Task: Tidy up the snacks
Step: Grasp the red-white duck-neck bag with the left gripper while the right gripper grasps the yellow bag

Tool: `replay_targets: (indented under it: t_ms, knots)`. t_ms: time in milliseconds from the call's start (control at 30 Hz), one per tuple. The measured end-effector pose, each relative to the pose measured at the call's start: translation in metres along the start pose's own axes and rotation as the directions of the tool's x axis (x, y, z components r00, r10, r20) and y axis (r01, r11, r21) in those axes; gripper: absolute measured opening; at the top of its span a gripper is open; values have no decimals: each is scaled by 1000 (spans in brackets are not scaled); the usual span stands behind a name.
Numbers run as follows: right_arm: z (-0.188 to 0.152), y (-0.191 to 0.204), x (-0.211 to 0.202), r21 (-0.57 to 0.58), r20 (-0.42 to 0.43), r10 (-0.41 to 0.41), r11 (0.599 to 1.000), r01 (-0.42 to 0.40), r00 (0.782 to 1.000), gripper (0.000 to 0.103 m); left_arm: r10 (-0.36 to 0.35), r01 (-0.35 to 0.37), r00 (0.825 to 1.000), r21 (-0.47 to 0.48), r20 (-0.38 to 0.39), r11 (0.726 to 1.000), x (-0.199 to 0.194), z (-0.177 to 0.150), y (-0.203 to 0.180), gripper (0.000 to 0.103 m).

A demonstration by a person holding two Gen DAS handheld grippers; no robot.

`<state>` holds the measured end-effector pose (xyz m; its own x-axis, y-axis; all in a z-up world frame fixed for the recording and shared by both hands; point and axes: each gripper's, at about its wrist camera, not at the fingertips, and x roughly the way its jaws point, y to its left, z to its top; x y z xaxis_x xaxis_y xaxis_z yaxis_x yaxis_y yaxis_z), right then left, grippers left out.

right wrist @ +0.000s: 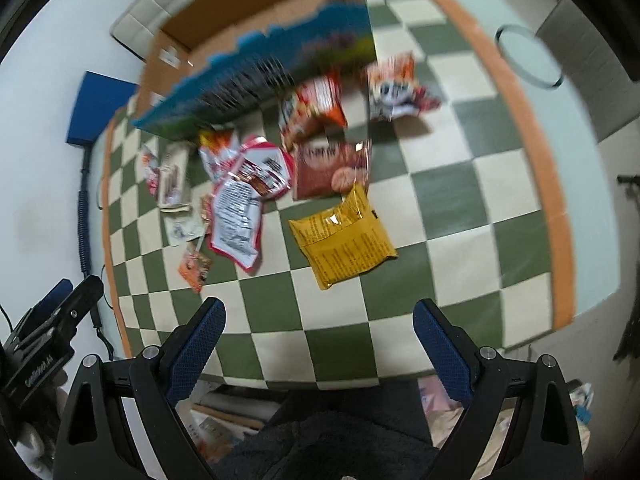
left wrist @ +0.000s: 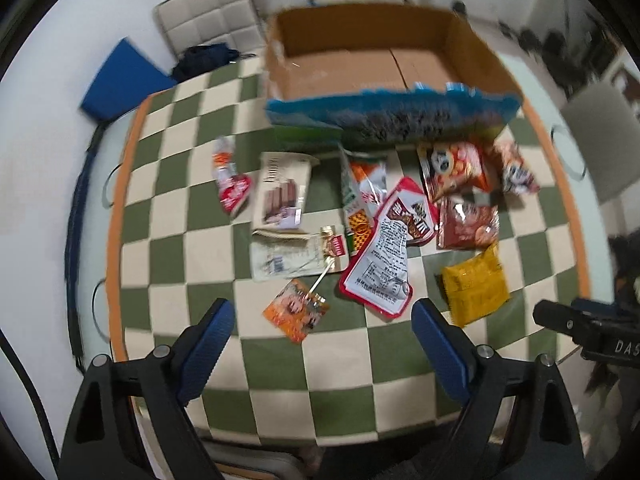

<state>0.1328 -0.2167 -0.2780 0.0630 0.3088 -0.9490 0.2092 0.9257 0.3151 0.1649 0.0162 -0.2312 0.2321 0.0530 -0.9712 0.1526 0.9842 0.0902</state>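
Checkered green-and-cream surface [left wrist: 192, 248] carries scattered snack packets [left wrist: 384, 256] just before an open cardboard box [left wrist: 360, 68] — both the left hand-held gripper [left wrist: 320, 322] and right hand-held gripper [right wrist: 318, 320] hover above, jaws wide, holding nothing.

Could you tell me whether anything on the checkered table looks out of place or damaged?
The open cardboard box has a ragged, torn blue front edge, and it is empty, while the snack packets, such as the yellow foil packet, lie scattered and overlapping on the green-and-cream checkered cloth.
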Motion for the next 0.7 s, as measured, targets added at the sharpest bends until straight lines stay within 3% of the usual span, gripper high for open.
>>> replay_targets:
  t_ms: [167, 367, 533, 633, 700]
  knots:
    - [20, -10, 47, 10, -97, 1, 1000, 0, 995, 97, -8, 19, 995, 116, -94, 993, 52, 26, -30, 91]
    - [29, -26, 73, 28, -160, 15, 1000, -10, 987, 97, 32, 12, 988, 279, -154, 960, 107, 56, -79, 91]
    - [37, -35, 86, 29, -182, 36, 999, -31, 983, 97, 50, 40, 968, 348, -246, 937, 148, 65, -101, 90]
    - [40, -34, 90, 1, -194, 40, 999, -41, 980, 97, 67, 23, 967, 347, -247, 938, 158, 68, -101, 84]
    - [41, -32, 90, -25, -200, 36, 999, -41, 979, 97, 71, 7, 971, 326, -228, 945, 156, 70, -96, 67]
